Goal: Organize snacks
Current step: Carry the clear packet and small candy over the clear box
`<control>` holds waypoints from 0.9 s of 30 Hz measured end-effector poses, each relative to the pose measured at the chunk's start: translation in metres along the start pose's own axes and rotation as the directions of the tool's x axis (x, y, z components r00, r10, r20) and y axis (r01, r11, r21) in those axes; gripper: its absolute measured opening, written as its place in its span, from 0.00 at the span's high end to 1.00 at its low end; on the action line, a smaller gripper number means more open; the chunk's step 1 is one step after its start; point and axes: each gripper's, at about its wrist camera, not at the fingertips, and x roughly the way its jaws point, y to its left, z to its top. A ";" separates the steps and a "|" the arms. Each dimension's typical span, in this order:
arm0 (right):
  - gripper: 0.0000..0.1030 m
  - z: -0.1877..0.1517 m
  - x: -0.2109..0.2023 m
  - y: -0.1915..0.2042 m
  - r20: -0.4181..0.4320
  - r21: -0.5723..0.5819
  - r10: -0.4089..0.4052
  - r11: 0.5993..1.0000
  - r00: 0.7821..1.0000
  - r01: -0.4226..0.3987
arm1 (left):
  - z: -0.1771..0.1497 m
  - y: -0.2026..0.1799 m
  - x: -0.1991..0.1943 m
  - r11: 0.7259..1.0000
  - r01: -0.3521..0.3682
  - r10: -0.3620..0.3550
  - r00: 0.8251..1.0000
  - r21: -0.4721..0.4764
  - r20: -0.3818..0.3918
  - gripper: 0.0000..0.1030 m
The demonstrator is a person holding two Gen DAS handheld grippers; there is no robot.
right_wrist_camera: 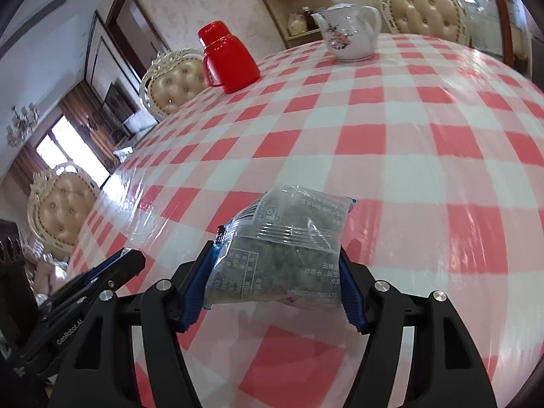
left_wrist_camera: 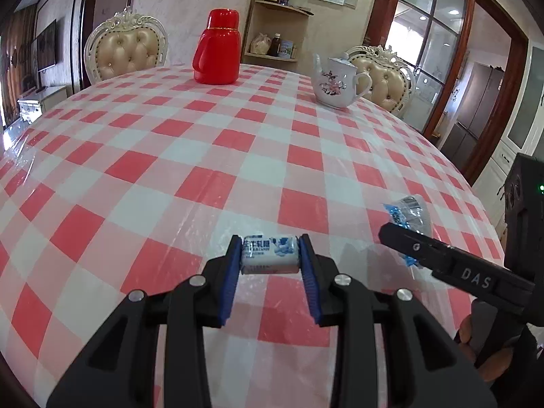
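My left gripper [left_wrist_camera: 270, 255] is shut on a small blue-and-white wrapped candy [left_wrist_camera: 269, 254], held just above the red-and-white checked tablecloth [left_wrist_camera: 170, 156]. My right gripper [right_wrist_camera: 277, 272] is shut on a clear snack packet with dark contents and blue edges [right_wrist_camera: 285, 248], its blue pads pressing both sides. In the left wrist view the right gripper's black finger [left_wrist_camera: 442, 258] reaches in from the right, with the same packet [left_wrist_camera: 408, 214] showing beyond it. In the right wrist view the left gripper's fingers [right_wrist_camera: 112, 268] show at lower left.
A red thermos jug [left_wrist_camera: 217, 47] and a white floral teapot [left_wrist_camera: 335, 81] stand at the far side of the table. Cream tufted chairs [left_wrist_camera: 127, 47] ring the table. A wooden corner shelf with jars [left_wrist_camera: 275, 30] stands behind.
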 end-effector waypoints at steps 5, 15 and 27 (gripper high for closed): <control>0.37 -0.005 -0.006 -0.007 0.002 0.037 0.007 0.999 1.000 -0.007 | -0.005 0.001 -0.005 1.000 -0.005 0.005 1.000 -0.007 0.004 0.67; 0.37 -0.032 -0.023 -0.001 -0.006 0.084 0.070 0.994 0.998 -0.069 | -0.021 0.009 -0.019 0.998 0.003 -0.002 1.000 -0.055 0.012 0.67; 0.37 -0.078 -0.047 0.022 -0.042 0.120 0.171 0.979 0.984 -0.165 | -0.055 0.013 -0.068 0.996 -0.008 0.013 0.999 -0.088 0.052 0.67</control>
